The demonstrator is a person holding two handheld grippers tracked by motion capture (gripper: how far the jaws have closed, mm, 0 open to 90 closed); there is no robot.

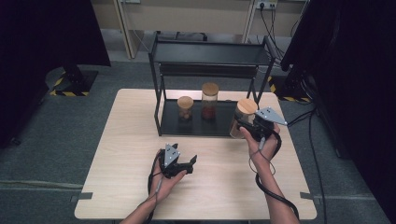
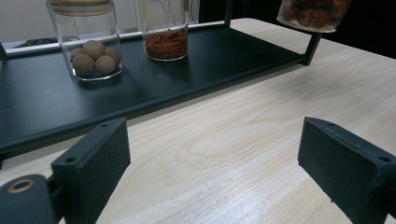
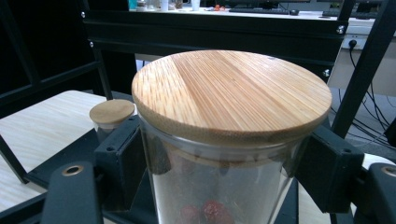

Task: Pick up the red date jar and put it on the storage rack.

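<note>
The right tongs (image 1: 247,127) clamp a glass jar with a bamboo lid and red fruit inside (image 1: 243,119), lifted clear at the right end of the black metal shelf rack (image 1: 196,126), apparently for placing there. The left tongs (image 1: 183,165) rest released in front of the rack.

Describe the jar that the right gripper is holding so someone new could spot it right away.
Start at the black metal rack at the table's far edge. At its right front corner, the right gripper clamps a glass jar. Unlike the two jars standing on the rack's lower shelf, it is held off the shelf.
</note>
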